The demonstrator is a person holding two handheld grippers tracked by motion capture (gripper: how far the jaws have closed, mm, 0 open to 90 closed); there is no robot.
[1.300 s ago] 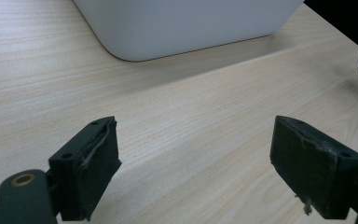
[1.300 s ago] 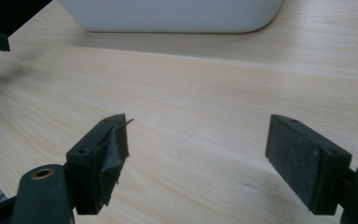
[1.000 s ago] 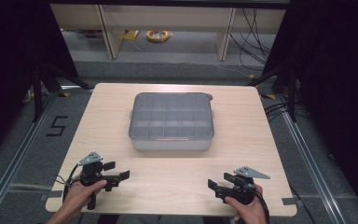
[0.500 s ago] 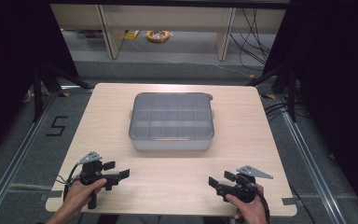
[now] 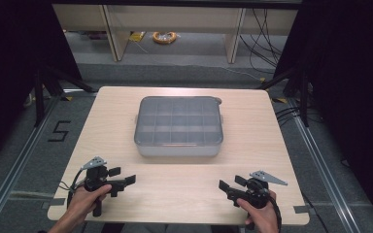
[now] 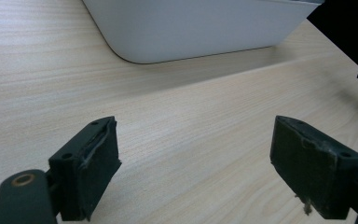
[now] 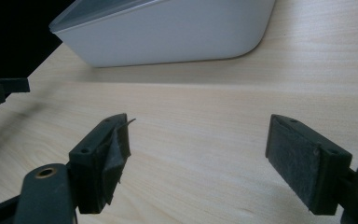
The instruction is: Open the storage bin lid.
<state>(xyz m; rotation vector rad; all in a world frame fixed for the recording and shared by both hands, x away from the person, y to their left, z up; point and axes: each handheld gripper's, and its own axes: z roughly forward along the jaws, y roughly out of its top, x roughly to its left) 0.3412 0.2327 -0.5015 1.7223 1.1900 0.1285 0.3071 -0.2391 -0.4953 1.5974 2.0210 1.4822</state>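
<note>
Grey translucent plastic forms the compartment box point(image 5: 178, 126), which is seen at the centre of the high view, resting on the pale wooden tabletop point(image 5: 252, 160) with its lid closed and a grid of dividers showing through. The left gripper point(image 5: 126, 180) is held at the lower left of that frame, near the front edge of the tabletop, with its jaws spread wide and nothing between them. The right gripper point(image 5: 229, 186) is held at the lower right, likewise wide and empty. Both are kept well apart from the box, which lies above and between them in the frame.

In the left gripper view, a rounded lower corner of the box point(image 6: 191, 28) is seen at the top of the frame, with bare wood grain lying between it and the open left gripper point(image 6: 196, 161). In the right gripper view, the box point(image 7: 168, 32) fills the upper left, again separated from the open right gripper point(image 7: 198, 161) by a stretch of bare tabletop. A number 5 point(image 5: 59, 131) is marked on the floor at the left of the high view.
</note>
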